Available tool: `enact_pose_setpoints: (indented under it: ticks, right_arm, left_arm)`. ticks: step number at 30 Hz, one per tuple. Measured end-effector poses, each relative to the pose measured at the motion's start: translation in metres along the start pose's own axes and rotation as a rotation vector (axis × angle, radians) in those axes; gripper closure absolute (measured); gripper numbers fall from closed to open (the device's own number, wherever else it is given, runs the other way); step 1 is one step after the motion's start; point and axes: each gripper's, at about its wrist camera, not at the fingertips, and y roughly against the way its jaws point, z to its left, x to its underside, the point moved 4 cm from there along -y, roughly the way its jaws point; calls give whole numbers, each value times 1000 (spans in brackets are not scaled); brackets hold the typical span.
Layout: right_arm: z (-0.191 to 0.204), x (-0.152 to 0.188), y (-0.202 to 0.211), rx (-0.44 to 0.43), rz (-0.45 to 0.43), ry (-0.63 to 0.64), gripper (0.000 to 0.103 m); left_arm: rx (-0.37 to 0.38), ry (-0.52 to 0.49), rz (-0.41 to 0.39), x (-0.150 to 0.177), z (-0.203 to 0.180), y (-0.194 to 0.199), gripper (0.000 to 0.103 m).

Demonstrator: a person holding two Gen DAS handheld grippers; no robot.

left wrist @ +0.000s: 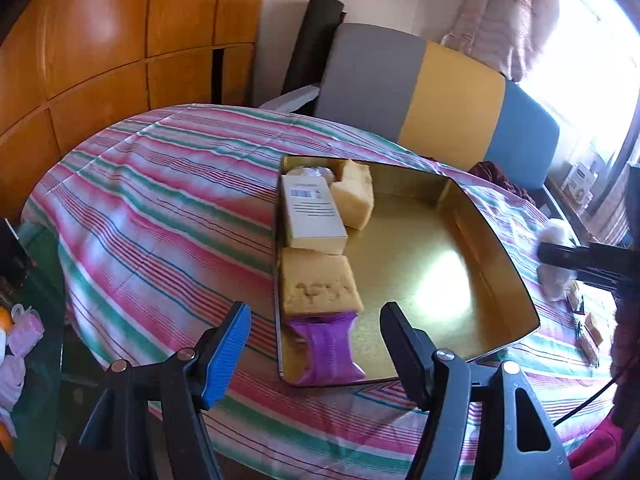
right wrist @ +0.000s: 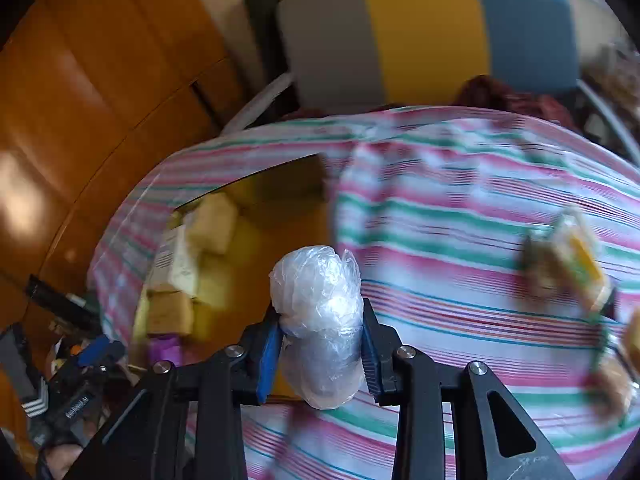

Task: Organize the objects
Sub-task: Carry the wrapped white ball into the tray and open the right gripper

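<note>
A gold metal tin [left wrist: 460, 216] lies open on the striped tablecloth. Along its left side lie a white box [left wrist: 310, 212], a yellow sponge [left wrist: 354, 194], a tan sponge block [left wrist: 318, 286] and a purple packet [left wrist: 328, 350]. My left gripper [left wrist: 316, 344] is open and empty, hovering over the tin's near left corner above the purple packet. My right gripper [right wrist: 320, 344] is shut on a clear plastic-wrapped bundle [right wrist: 318, 312], held above the cloth by the tin's [right wrist: 280, 216] right edge. It shows at the right edge of the left wrist view [left wrist: 554, 268].
Wrapped snack items [right wrist: 568, 260] lie blurred on the cloth at the right, more at the far right [right wrist: 616, 384]. A grey, yellow and blue chair back [left wrist: 432, 92] stands behind the table. Wooden cabinets [left wrist: 100, 40] are at left. Clutter [left wrist: 16, 340] lies below the table's left edge.
</note>
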Motion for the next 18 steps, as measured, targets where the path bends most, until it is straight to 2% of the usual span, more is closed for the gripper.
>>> enact_pose_setpoints:
  ticks: [3, 7, 13, 17, 18]
  right_arm:
    - [34, -4, -38, -49, 65, 23, 67]
    - [66, -12, -89, -67, 138, 29, 67]
    - [97, -24, -153, -51, 229, 53, 64]
    - [106, -30, -174, -115, 237, 1, 62]
    - [106, -31, -177, -141, 237, -13, 58]
  left_arm:
    - [-8, 19, 1, 0, 9, -1, 35]
    - [-13, 50, 15, 0, 22, -7, 35]
    - [-9, 77, 39, 4, 31, -15, 35]
    - [-8, 90, 52, 6, 35, -18, 35]
    - [-6, 90, 54, 6, 35, -19, 35]
